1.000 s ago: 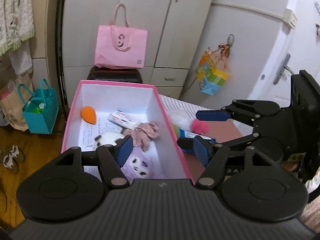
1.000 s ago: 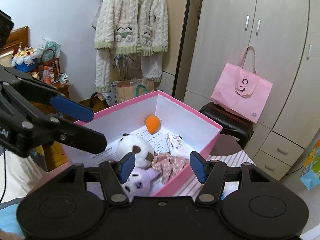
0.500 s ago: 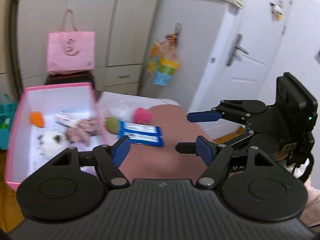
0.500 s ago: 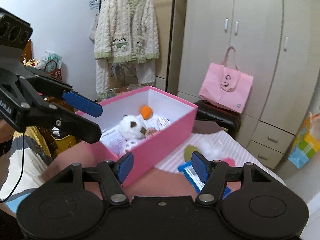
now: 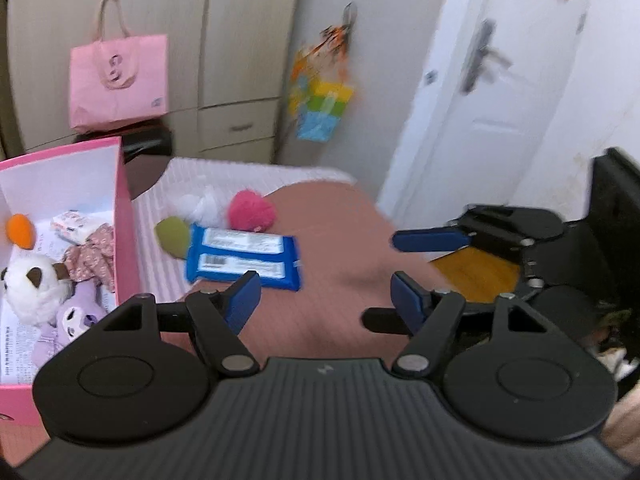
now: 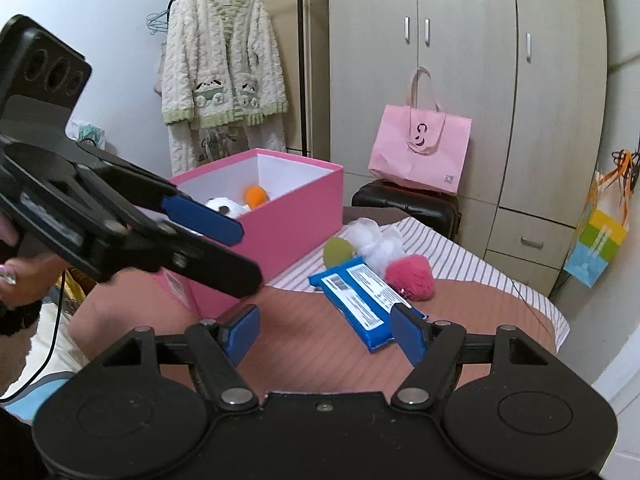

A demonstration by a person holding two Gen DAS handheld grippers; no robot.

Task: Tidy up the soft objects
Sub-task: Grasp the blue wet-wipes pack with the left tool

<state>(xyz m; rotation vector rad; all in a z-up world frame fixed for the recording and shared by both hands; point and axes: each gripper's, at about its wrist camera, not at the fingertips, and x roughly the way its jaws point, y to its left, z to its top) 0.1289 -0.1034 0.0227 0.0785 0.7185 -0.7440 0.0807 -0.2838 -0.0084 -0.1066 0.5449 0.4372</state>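
- Left gripper (image 5: 325,297): jaws open, nothing between the blue pads; over the last second they have been opening slightly. It hovers above the brown-pink surface (image 5: 332,232), near side of the loose items.
- Right gripper (image 6: 325,334): jaws open and just opening wider, nothing between the pads. It hovers above the same surface, with the blue packet (image 6: 362,300) just beyond its right pad.
- Pink box (image 6: 296,216): stands at the left of the surface, open at the top. It holds an orange egg-shaped sponge (image 5: 21,231), a white plush toy (image 5: 32,284), a purple plush toy (image 5: 76,314), a floral fabric piece (image 5: 94,258) and a small white packet (image 5: 70,222).
- Loose items, right of the box: the blue packet lies flat; a green sponge (image 5: 172,234) touches its left end; a white fluffy item (image 5: 198,206) and a pink fluffy ball (image 5: 250,212) lie just beyond it, on the striped cloth (image 6: 460,252).
- Background: a pink tote bag (image 6: 420,152) rests on a black case (image 6: 404,202) before the wardrobe (image 6: 472,60).
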